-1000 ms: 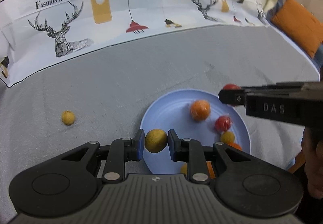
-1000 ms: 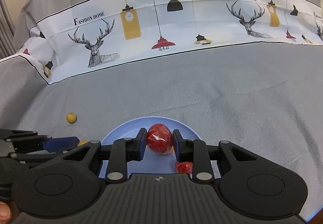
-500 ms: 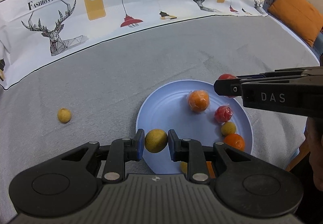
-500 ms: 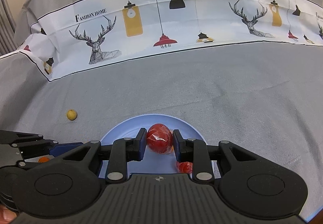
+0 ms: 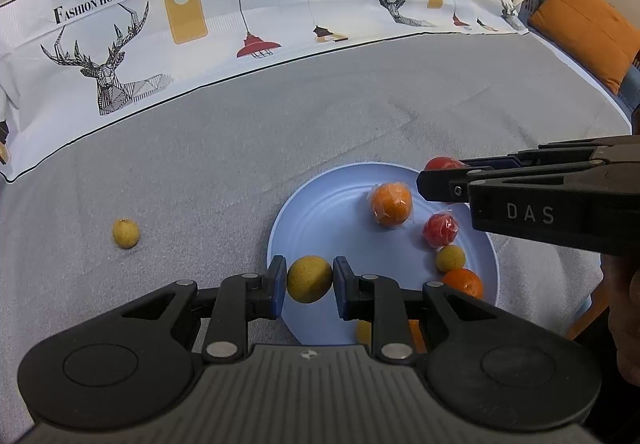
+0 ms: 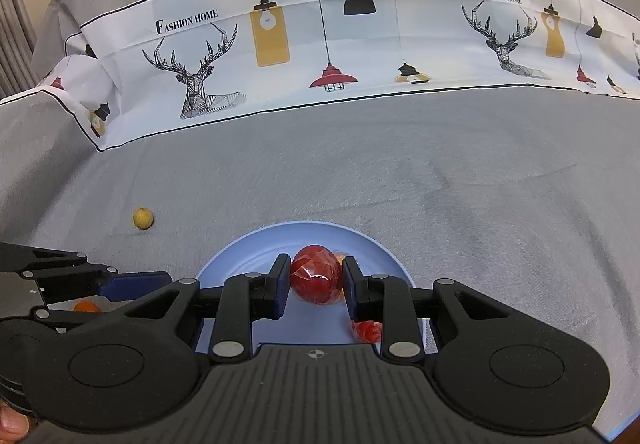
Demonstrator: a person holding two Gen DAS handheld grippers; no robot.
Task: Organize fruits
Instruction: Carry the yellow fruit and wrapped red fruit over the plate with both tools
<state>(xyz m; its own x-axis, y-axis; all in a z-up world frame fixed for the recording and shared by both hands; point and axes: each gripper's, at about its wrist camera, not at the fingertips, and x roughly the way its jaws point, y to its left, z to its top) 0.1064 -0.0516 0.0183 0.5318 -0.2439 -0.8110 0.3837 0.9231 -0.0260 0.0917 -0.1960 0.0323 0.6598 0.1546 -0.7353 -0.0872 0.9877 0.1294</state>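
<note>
Nothing's really budged: left gripper [image 5: 309, 280] still clamps the yellow fruit [image 5: 309, 278], right gripper [image 6: 316, 281] the wrapped red fruit [image 6: 317, 278], both poised over the blue plate [image 5: 320, 200], unreleased.

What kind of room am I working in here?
Probably a home living or dining area. The table wears a grey cloth with a "Fashion Home" deer-and-lamp printed border, an orange cushion sits on seating behind, and fruit fills a blue plate.
</note>
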